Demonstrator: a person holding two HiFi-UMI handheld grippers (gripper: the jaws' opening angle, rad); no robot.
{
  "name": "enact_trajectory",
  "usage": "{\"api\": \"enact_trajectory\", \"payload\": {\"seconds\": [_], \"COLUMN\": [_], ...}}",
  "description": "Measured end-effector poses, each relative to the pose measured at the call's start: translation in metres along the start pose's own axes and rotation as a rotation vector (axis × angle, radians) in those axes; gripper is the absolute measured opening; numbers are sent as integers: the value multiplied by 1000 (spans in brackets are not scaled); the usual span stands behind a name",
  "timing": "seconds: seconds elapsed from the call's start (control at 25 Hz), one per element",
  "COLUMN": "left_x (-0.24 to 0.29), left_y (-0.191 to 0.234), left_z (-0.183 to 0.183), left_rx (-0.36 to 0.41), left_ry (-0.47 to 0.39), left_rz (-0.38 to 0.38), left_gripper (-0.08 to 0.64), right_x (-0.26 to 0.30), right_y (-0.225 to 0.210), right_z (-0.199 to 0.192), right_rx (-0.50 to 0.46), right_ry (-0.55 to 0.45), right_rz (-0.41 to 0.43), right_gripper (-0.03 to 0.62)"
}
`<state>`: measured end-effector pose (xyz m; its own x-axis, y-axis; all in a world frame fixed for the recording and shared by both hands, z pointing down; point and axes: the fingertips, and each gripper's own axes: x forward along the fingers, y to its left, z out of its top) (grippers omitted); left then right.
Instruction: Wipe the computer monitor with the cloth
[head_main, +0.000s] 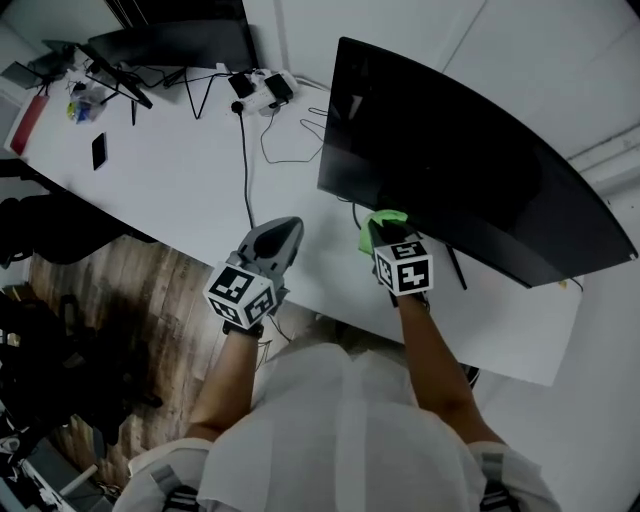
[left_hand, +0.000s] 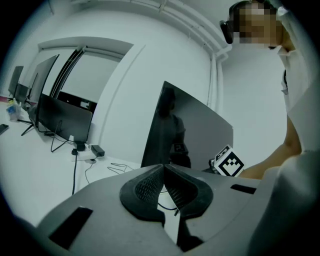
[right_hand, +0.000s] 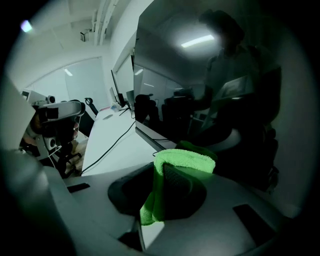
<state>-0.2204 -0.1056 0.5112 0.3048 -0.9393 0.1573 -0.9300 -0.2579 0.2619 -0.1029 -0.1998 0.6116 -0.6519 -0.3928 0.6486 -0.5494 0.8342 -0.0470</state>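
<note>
White desk (head_main: 180, 190), right tool (right_hand: 162, 172) clenched on green cloth (right_hand: 186, 159) by monitor (head_main: 450, 170), left tool (left_hand: 164, 170) closed.

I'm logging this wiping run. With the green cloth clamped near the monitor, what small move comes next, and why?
Probably ease the right tongs forward until the green cloth presses flat on the monitor screen. The cloth is clamped and folded over the tips, by the screen's lower edge, but contact isn't clearly visible.

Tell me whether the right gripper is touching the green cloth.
Touching. The right gripper view shows the right gripper shut on the green cloth, pinched between its jaws.
</note>
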Motion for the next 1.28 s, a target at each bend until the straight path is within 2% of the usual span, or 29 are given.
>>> {"api": "enact_trajectory", "payload": {"seconds": [0.32,0.72,1.0,1.28], "left_x": [-1,1,1,3], "left_y": [-11,-35,-18,22], "left_z": [-3,2,4,9], "left_rx": [-3,13,32,62], "left_ry": [5,31,18,35], "left_rz": [48,102,125,50], "left_gripper": [18,18,18,18], "right_x": [21,23,29,40], "right_y": [27,40,44,54], "right_z": [22,30,35,44], "right_rx": [-31,-36,-56,-29], "right_ry": [-42,-57,-73,-90], "right_rz": [99,182,182,122], "right_gripper": [46,46,46,46]}}
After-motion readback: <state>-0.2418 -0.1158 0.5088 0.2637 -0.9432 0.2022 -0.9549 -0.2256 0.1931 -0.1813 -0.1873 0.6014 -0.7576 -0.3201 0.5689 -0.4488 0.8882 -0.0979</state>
